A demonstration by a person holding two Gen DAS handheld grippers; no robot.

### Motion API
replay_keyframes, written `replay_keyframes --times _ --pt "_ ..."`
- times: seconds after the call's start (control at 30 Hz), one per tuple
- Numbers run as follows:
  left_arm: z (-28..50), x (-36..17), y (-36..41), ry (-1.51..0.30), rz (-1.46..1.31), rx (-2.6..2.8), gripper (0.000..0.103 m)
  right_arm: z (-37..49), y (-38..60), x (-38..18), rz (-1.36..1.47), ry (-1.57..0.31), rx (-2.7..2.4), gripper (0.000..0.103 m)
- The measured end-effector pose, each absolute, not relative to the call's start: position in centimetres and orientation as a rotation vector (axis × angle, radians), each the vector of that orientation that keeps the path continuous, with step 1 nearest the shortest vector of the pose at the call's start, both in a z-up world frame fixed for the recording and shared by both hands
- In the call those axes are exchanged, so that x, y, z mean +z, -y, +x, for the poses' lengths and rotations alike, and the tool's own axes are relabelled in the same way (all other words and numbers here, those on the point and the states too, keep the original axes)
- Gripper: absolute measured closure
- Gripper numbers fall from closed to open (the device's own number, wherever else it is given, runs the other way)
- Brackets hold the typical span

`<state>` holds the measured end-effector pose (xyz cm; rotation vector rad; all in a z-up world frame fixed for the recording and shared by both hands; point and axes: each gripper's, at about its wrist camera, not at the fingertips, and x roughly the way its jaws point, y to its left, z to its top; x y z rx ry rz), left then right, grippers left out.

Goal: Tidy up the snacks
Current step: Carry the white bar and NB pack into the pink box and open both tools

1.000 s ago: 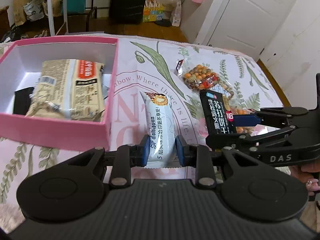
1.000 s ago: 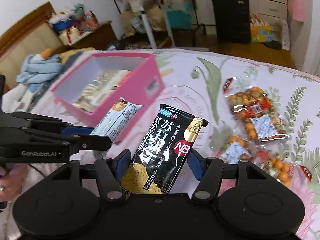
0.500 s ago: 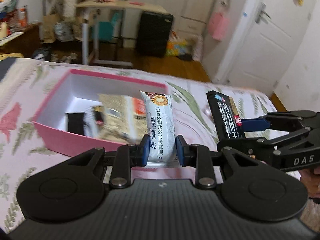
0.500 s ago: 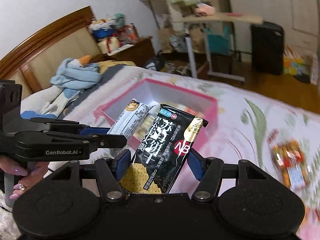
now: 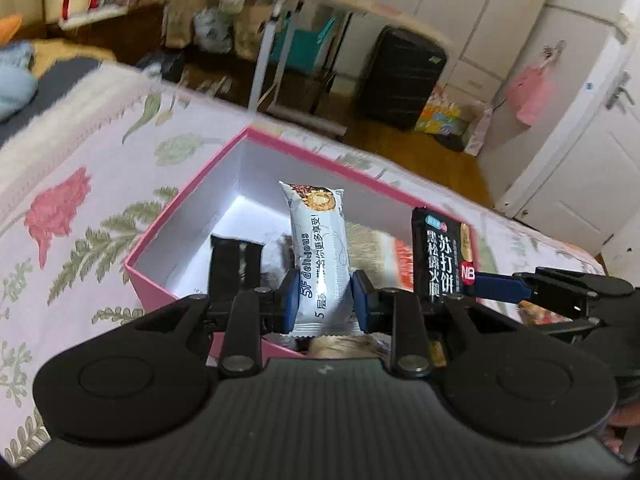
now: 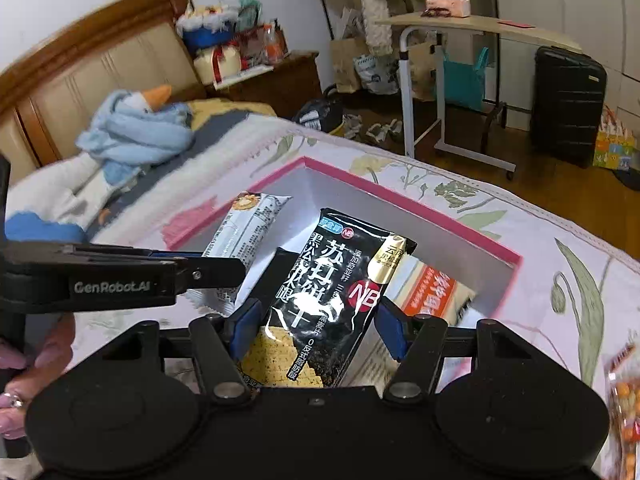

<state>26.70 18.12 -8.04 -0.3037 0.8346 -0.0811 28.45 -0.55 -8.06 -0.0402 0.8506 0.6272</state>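
The left gripper [image 5: 324, 308] squeezes a white snack bar [image 5: 319, 256] between its 2 blue pads. The right gripper [image 6: 318, 330] grips a black cracker pack [image 6: 340, 304] the same way. Both snacks hang over the open pink box [image 5: 188, 204] on the flowery bedspread [image 5: 72, 208]. Inside the box lie a tan packet [image 6: 436, 292] and a dark item [image 5: 236, 264], maybe another snack; it is blurry. A nut bag [image 6: 624, 400] sits far right.

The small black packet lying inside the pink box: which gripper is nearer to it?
Left. The left gripper, holding the white snack bar, hangs just beside the small black packet; the right gripper, with the black cracker pack, is farther off.
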Motion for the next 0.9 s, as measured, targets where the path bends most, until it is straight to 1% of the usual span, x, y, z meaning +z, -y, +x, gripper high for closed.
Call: replay_keyframes --times 0.13,0.27,0.33,0.4,0.43,0.47,0.7,0.9 --pt "28.9 -10.1 -19.0 -0.905 -0.316 -0.047 0.076 30.1 -1.6 -9.5 -0.065 -0.891 0.636 0.036" --pt "29.5 -11.2 -19.5 -0.922 -0.297 0.006 0.076 30.7 -2.9 -10.6 -0.08 -0.915 0.615 0.035" --pt "29.4 -11.6 -19.8 -0.927 -0.302 0.037 0.07 31.0 -2.7 -11.0 -0.029 -0.951 0.617 0.036" --pt "29.2 -11.8 -20.1 -0.928 -0.311 0.031 0.068 31.0 -2.3 -11.1 0.019 -0.967 0.635 0.035" --pt "29.0 -11.7 -20.2 -0.926 -0.324 0.027 0.064 30.8 -1.8 -10.9 0.041 -0.964 0.637 0.033" --pt "28.8 -11.6 -20.2 -0.923 -0.336 0.022 0.062 30.5 -1.4 -10.7 0.051 -0.956 0.629 0.03" --pt "26.6 -8.8 -18.6 -0.888 -0.301 -0.037 0.062 27.0 4.0 -6.2 0.078 -0.855 0.578 0.029" --pt "23.9 -5.1 -15.6 -0.857 -0.228 -0.108 0.062 24.0 9.3 -2.3 0.054 -0.845 0.538 0.029"
